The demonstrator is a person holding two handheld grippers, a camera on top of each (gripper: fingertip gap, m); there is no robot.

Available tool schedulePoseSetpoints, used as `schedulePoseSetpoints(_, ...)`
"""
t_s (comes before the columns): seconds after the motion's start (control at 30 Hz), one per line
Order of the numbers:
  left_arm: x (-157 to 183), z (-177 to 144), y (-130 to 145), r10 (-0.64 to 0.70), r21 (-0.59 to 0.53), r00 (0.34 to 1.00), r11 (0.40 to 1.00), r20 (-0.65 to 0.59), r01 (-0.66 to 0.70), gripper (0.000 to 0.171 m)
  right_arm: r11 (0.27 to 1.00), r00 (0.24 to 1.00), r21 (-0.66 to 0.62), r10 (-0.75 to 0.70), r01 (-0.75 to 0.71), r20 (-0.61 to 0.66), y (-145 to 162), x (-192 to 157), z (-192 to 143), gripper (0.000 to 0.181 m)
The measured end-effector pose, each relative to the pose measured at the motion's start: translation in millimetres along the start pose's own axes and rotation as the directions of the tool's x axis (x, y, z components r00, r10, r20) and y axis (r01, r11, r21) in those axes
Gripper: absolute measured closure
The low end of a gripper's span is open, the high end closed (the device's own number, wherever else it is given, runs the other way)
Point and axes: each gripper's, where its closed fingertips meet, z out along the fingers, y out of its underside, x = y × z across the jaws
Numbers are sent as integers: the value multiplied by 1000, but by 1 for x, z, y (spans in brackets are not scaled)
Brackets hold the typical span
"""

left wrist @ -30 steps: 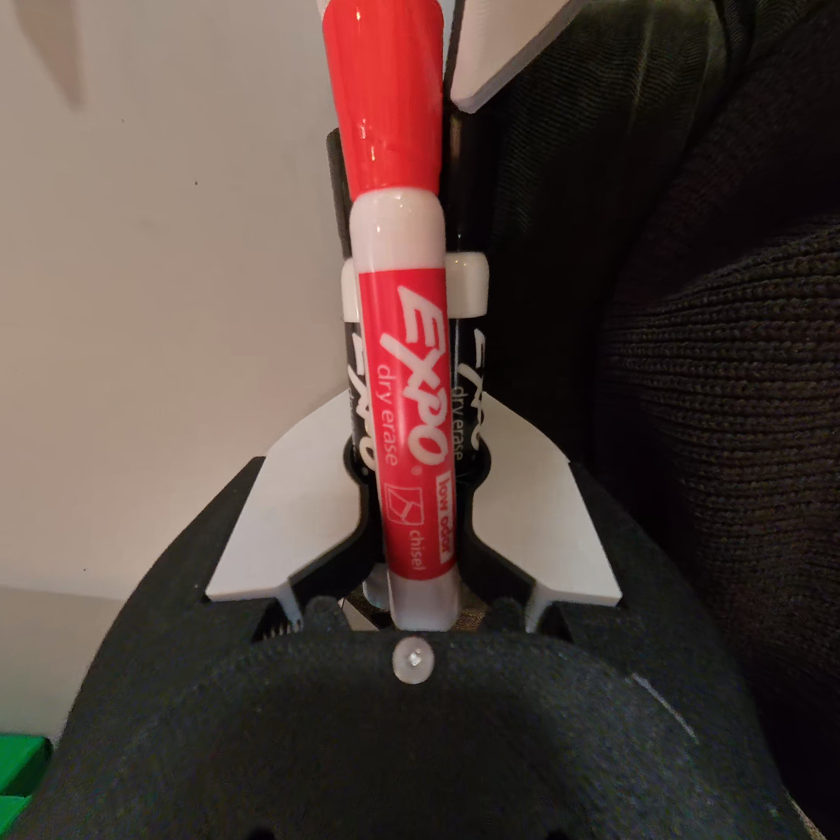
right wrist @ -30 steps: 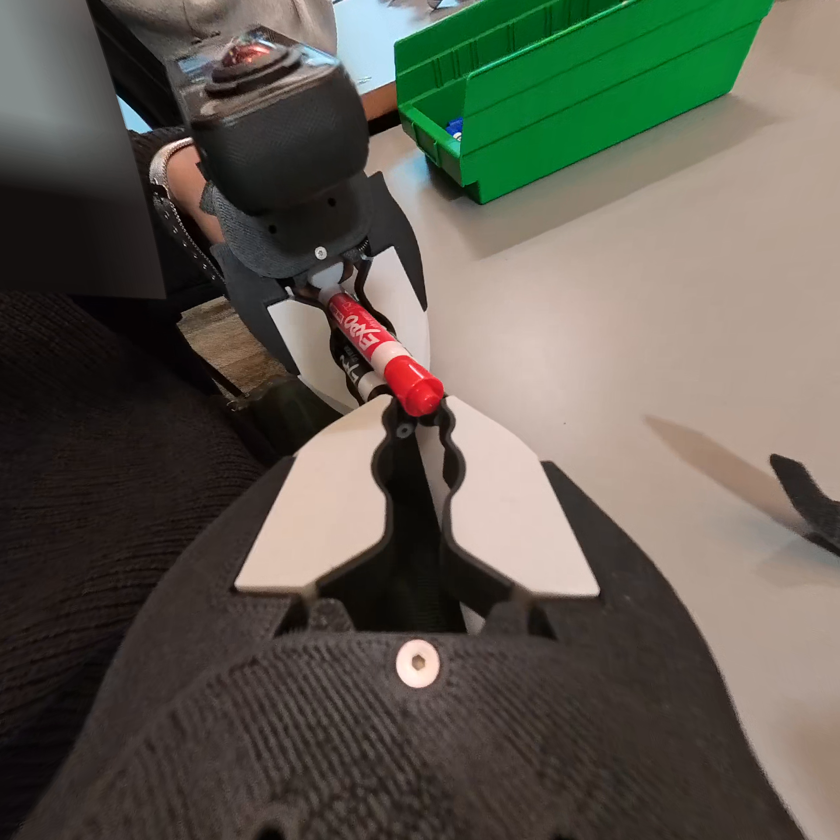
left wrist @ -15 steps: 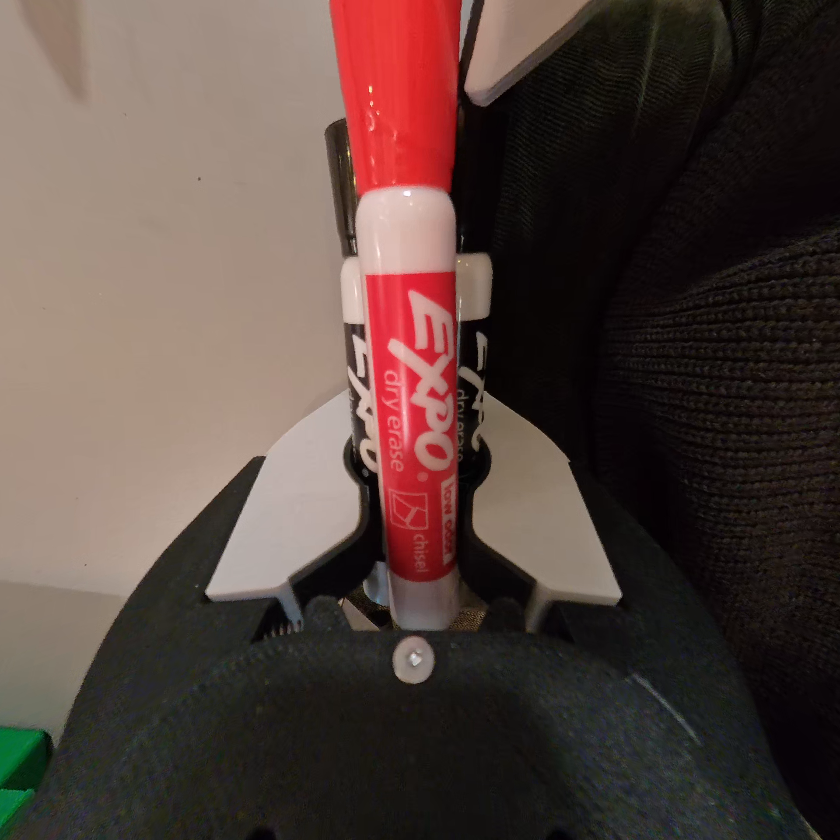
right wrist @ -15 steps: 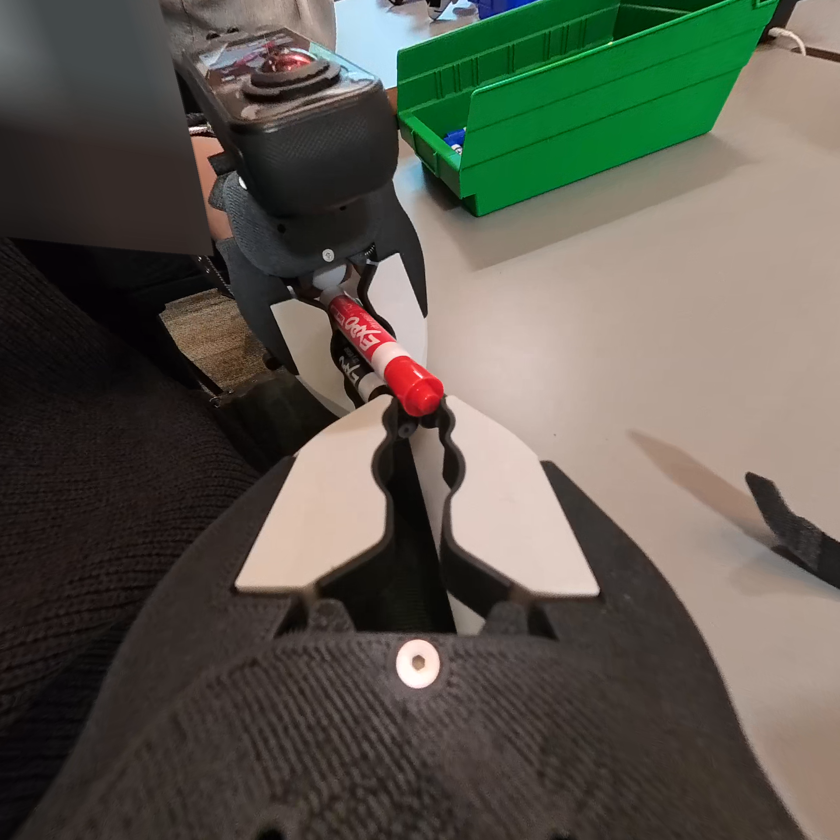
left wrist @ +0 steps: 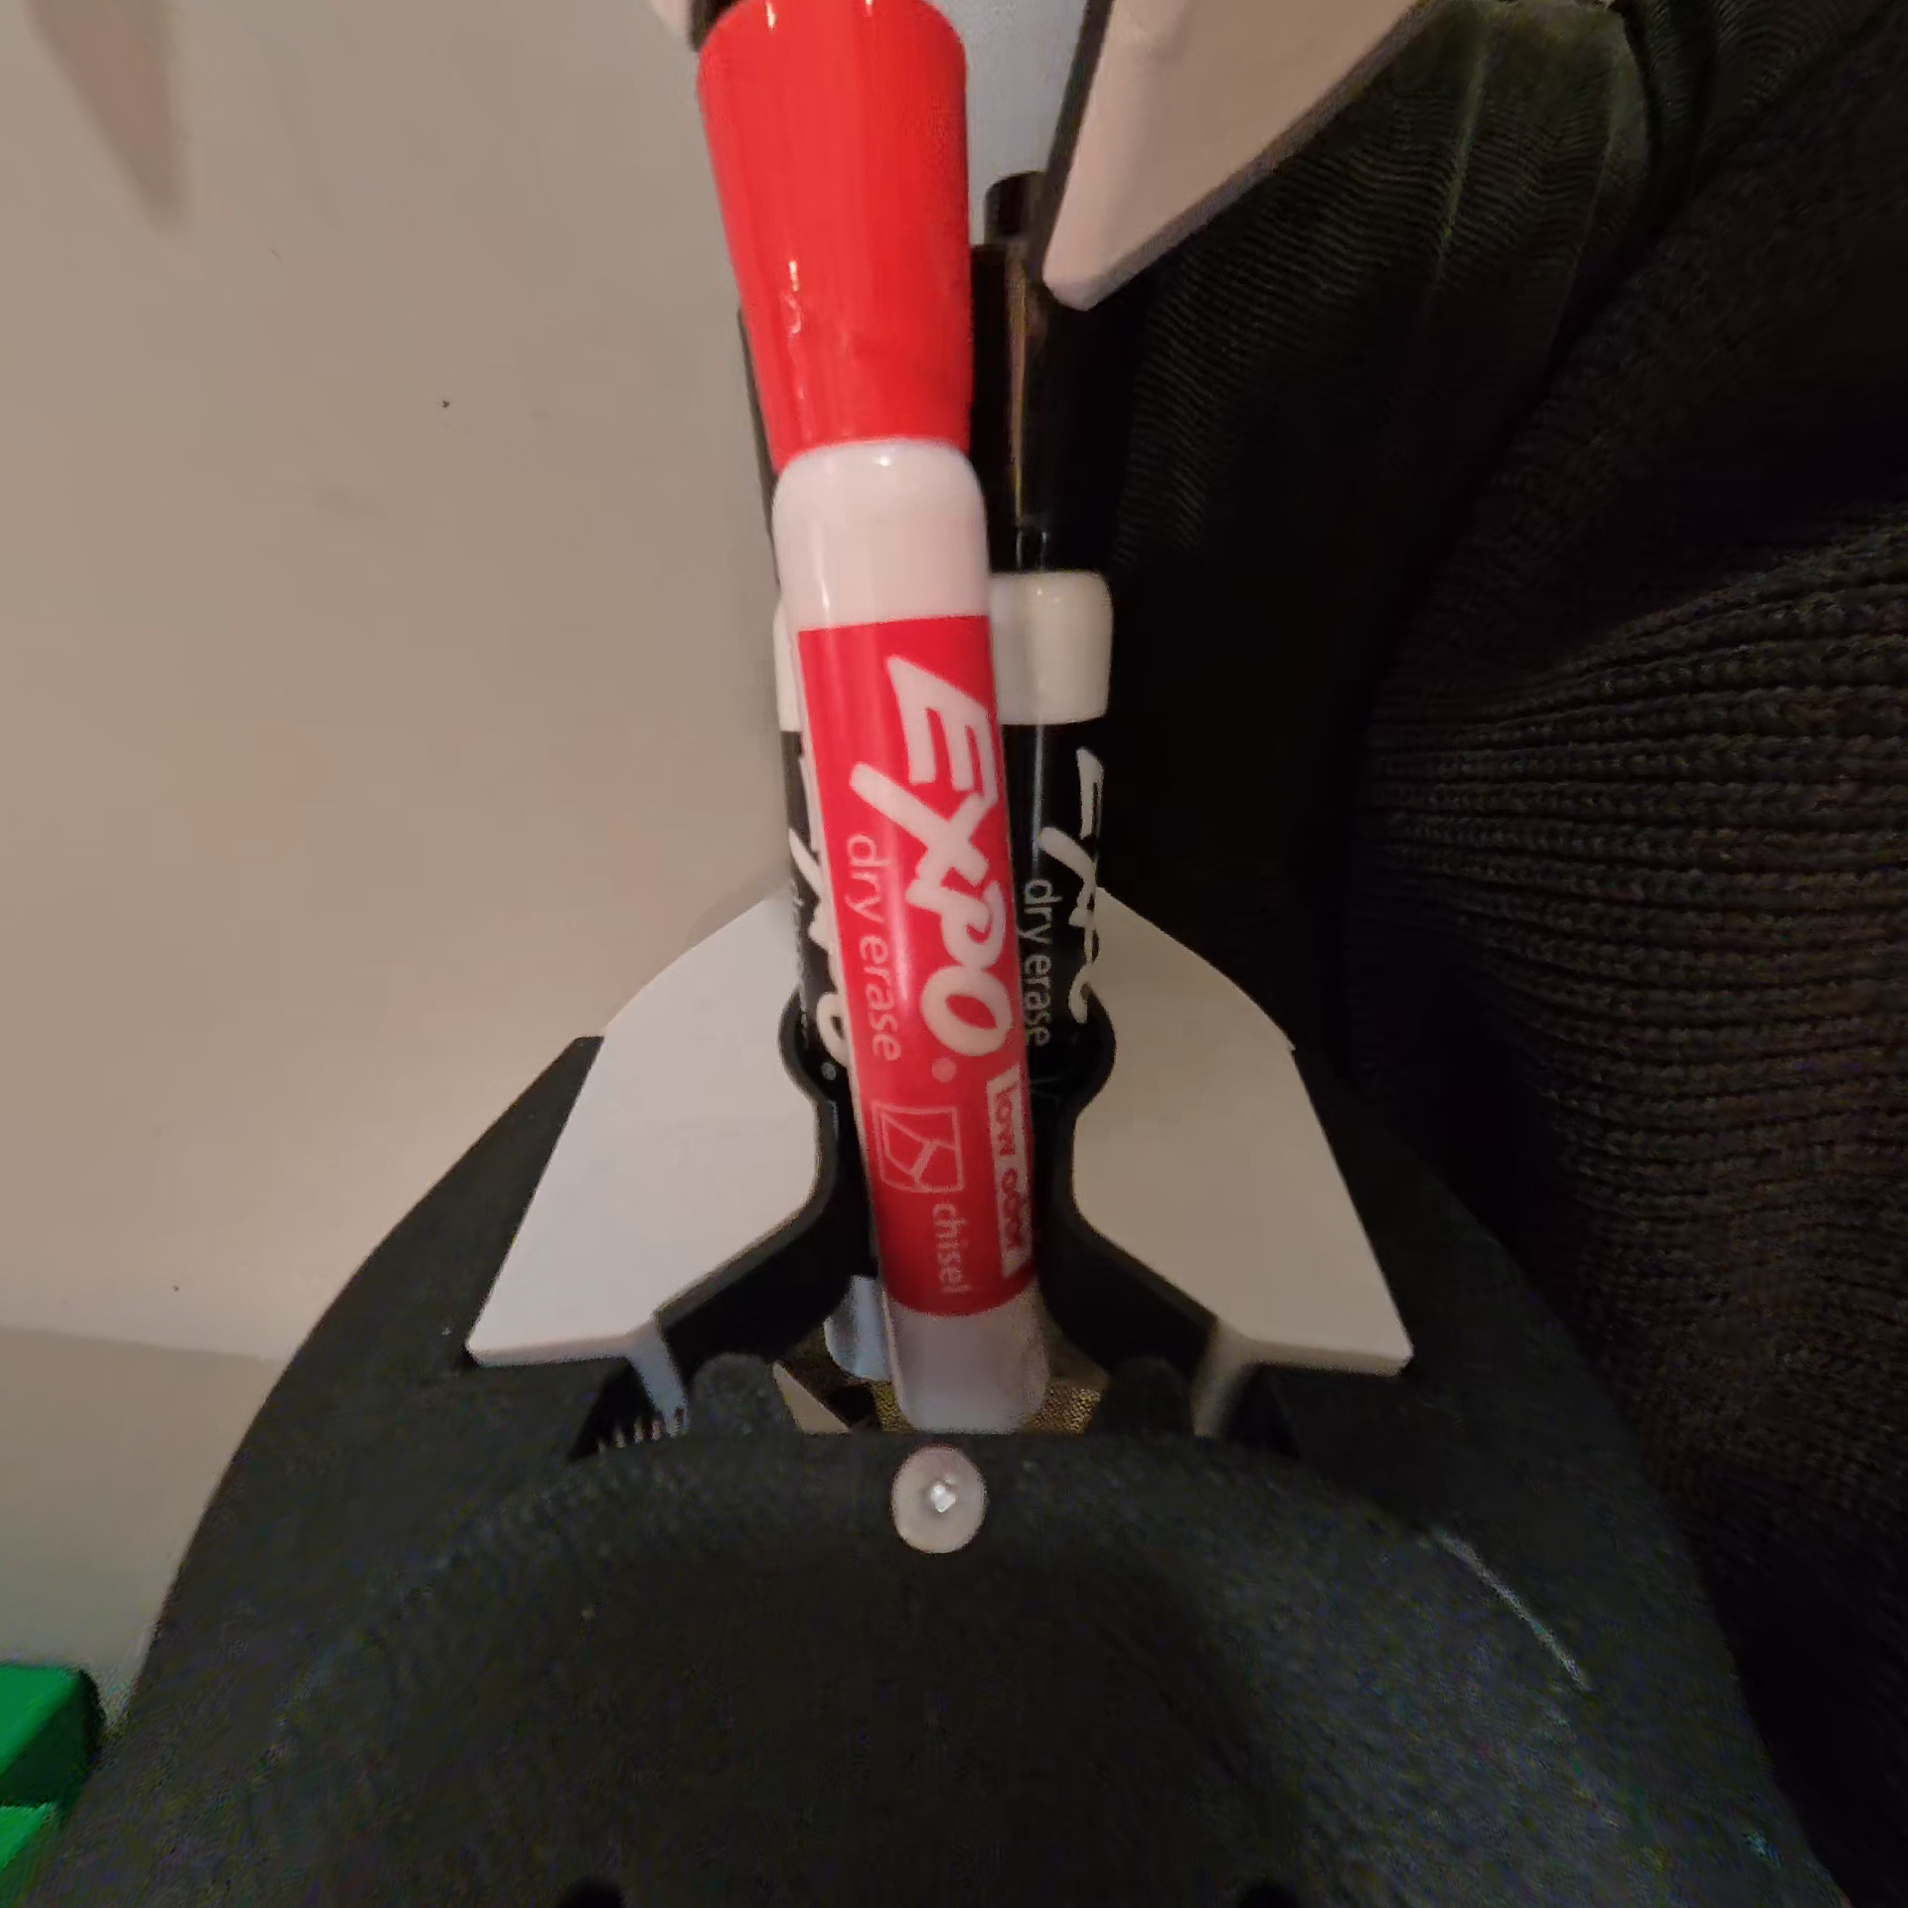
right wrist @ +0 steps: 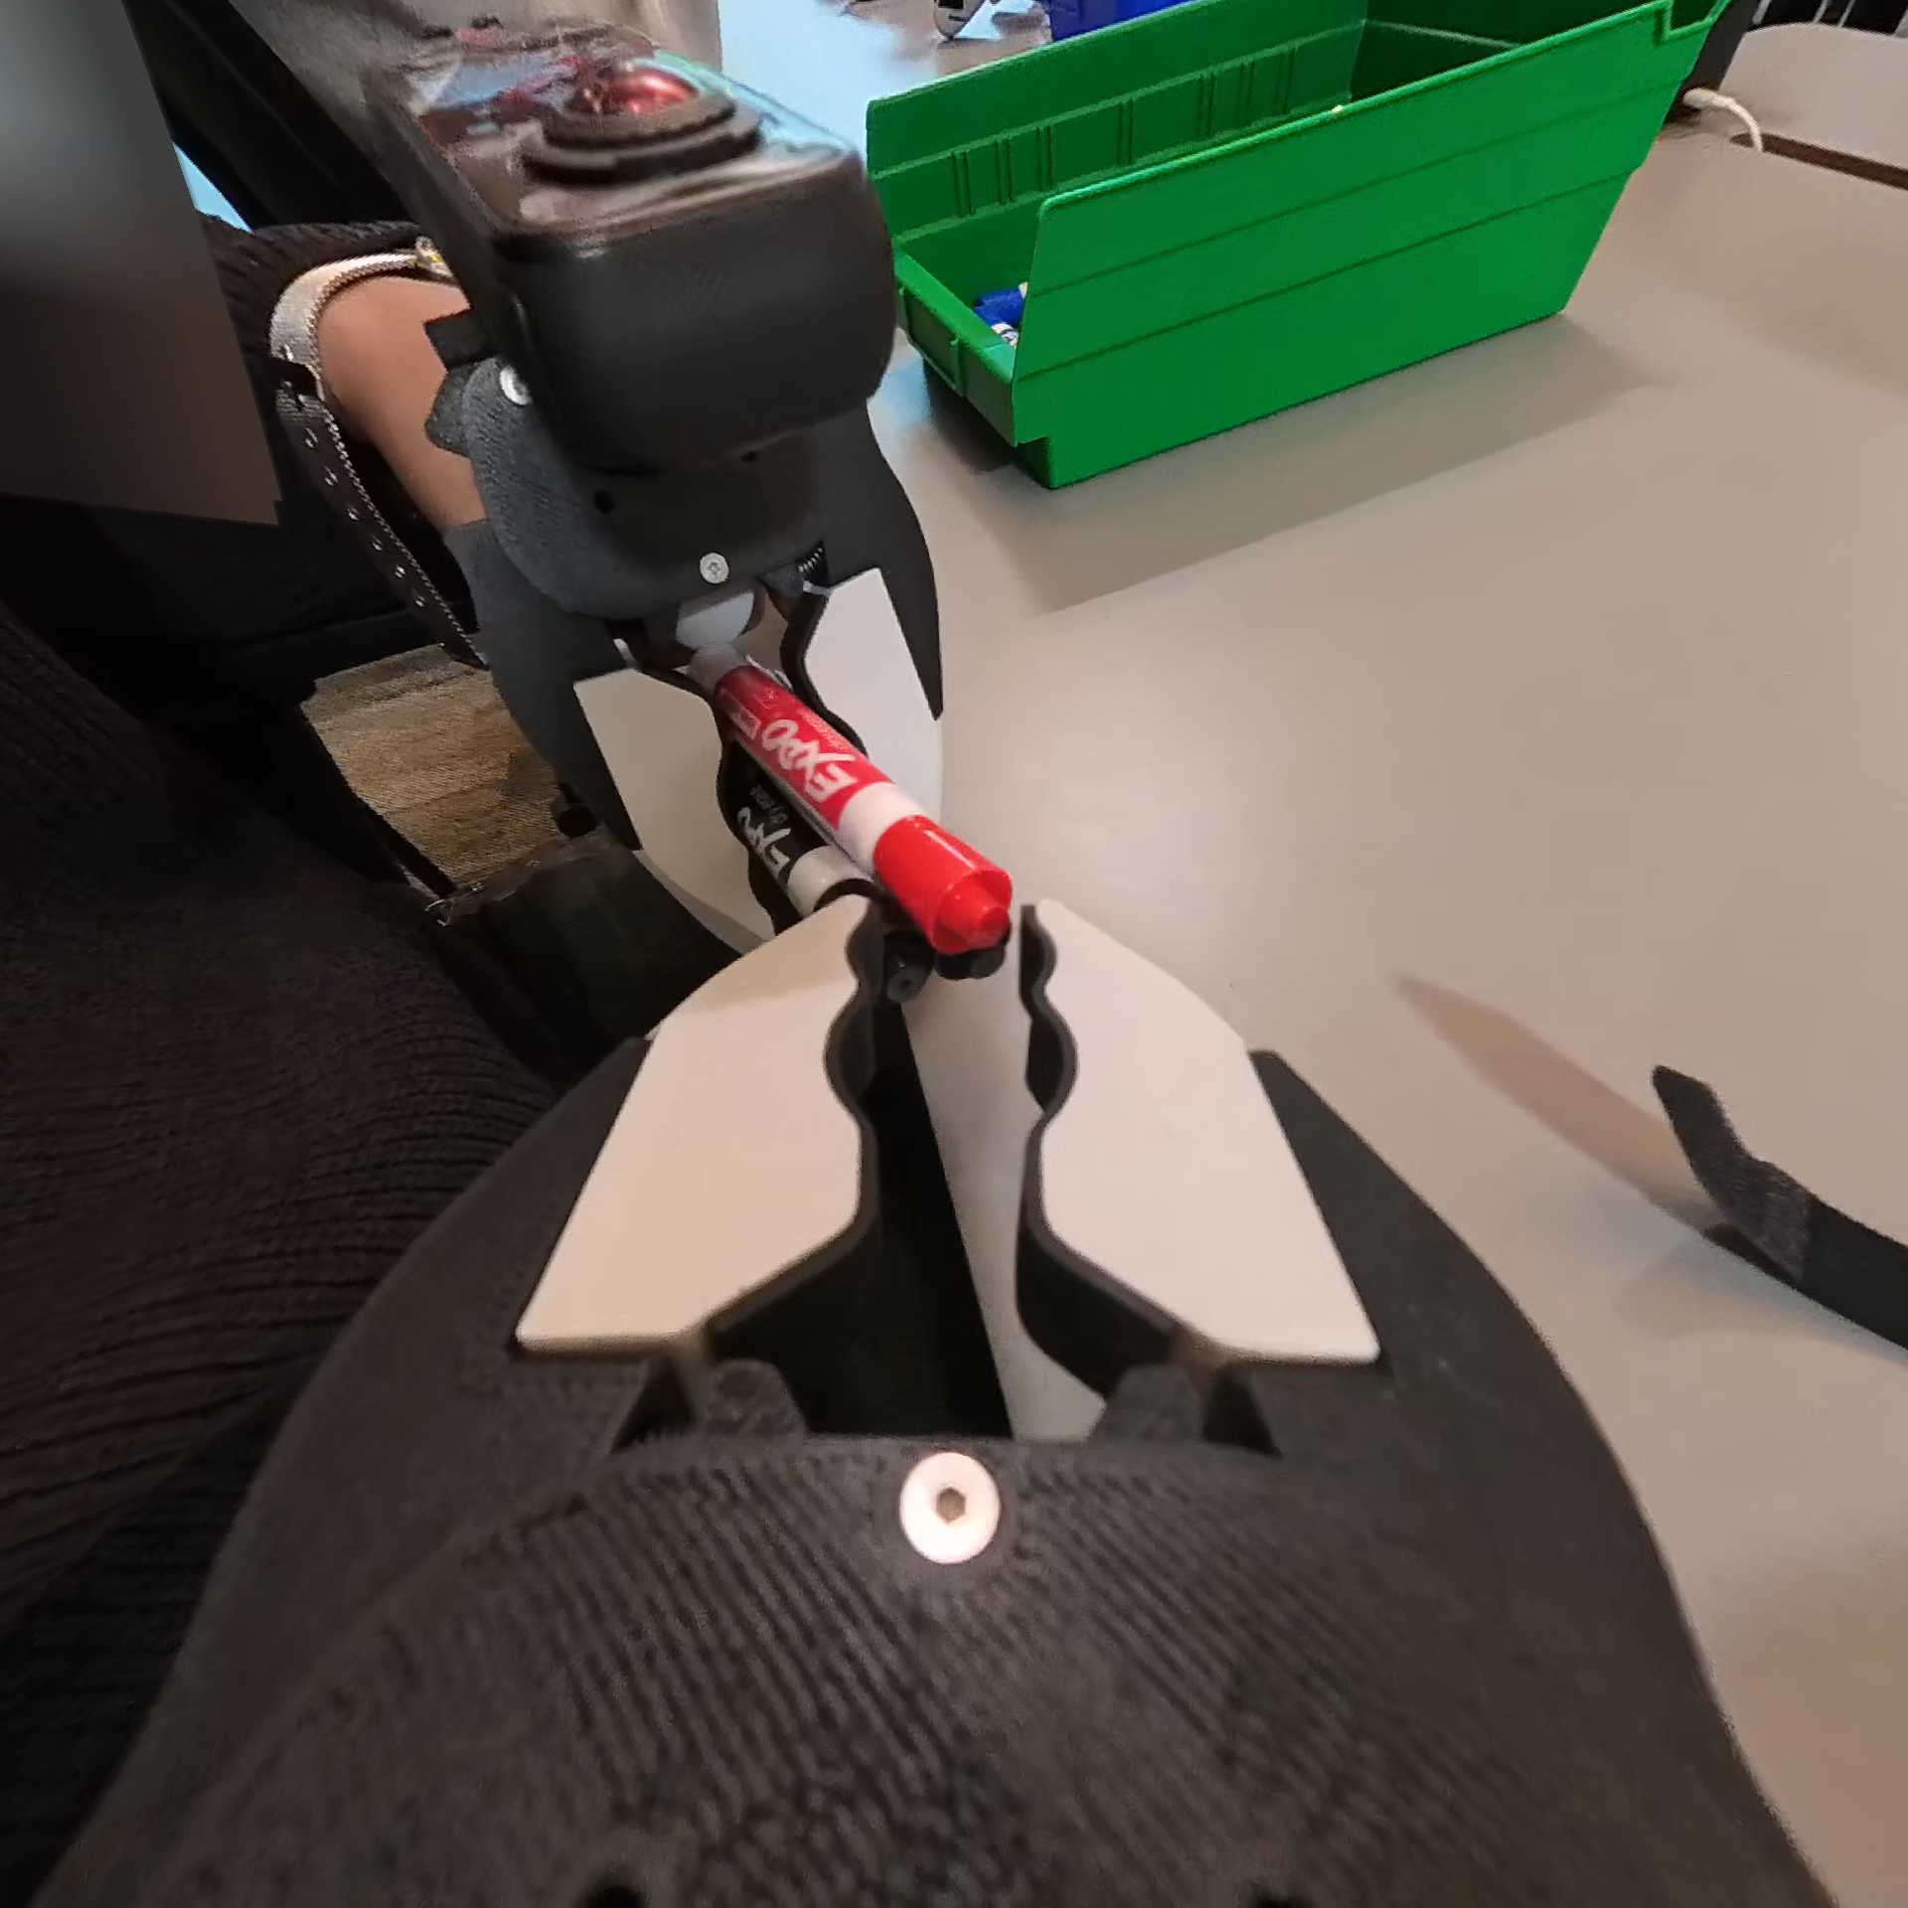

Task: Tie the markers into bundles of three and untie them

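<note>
Right wrist view, right gripper jaws parted (tips flanking red marker), left gripper clamping it

Capped red marker atop two black markers, bundled lengthwise.

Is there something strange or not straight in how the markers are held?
Yes. The left gripper holds three markers at once. The red marker lies on top of the two black markers and leans left, not parallel with them. Its cap sits between the tips of the open right gripper.
</note>
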Motion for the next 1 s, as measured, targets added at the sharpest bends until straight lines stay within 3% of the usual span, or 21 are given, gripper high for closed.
schedulePoseSetpoints(0.37, 2, -4, -1, -8, 35, 1000, 999, -28, 9, 129, 997, 999, 60, 43, -42, -5, -12, 2, -1, 146)
schedulePoseSetpoints(0.63, 5, -8, 2, -33, 50, 999, 998, -39, 35, 128, 999, 999, 29, 26, -28, 42, -10, -6, 6, 144)
schedulePoseSetpoints(1.0, 6, -11, 16, -50, 58, 999, 997, -7, 51, 128, 1000, 990, -18, -2, 5, 139, -11, -17, 20, 154)
